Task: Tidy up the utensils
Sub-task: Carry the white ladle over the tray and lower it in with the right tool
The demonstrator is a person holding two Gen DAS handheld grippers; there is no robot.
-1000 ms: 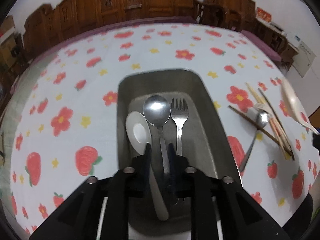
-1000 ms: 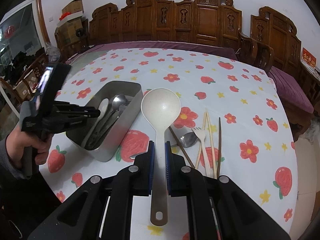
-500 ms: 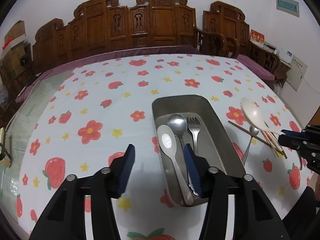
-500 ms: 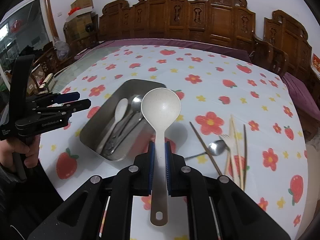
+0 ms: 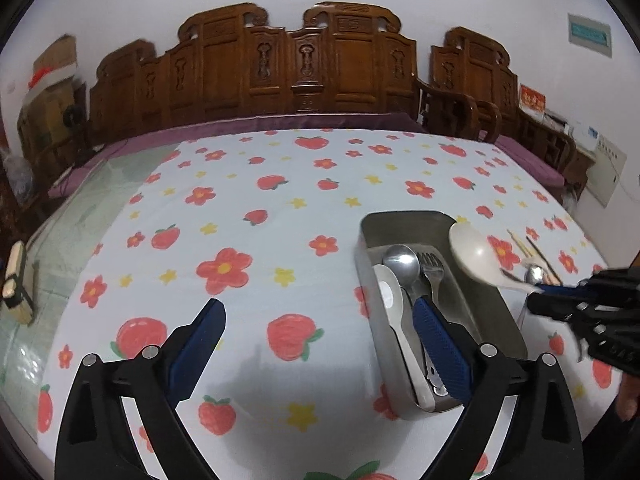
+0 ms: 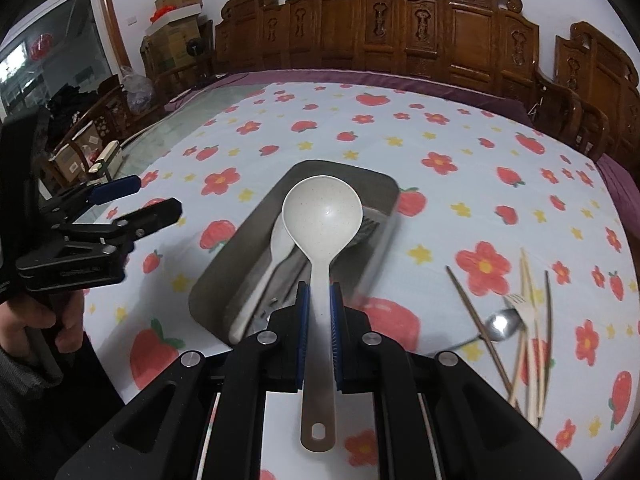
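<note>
A metal tray [image 5: 404,222] [image 6: 340,170] on the flowered cloth holds a white spoon [image 5: 390,294], a metal spoon [image 5: 402,260] and a fork [image 5: 432,270]. My right gripper [image 6: 319,296] is shut on the handle of a large white ladle [image 6: 322,214] and holds its bowl above the tray; it also shows in the left wrist view [image 5: 474,254]. My left gripper [image 5: 318,322] is open and empty, left of the tray's near end; it shows in the right wrist view [image 6: 132,202].
Right of the tray lie several chopsticks [image 6: 534,308], a metal spoon [image 6: 502,324] and a pale fork [image 6: 522,306]. Carved wooden chairs [image 5: 296,68] line the table's far side. A small box [image 5: 16,276] lies at the left edge.
My left gripper let go of the metal spoon in the tray, opened, and drew back to the left. My right gripper carried the ladle left, over the tray.
</note>
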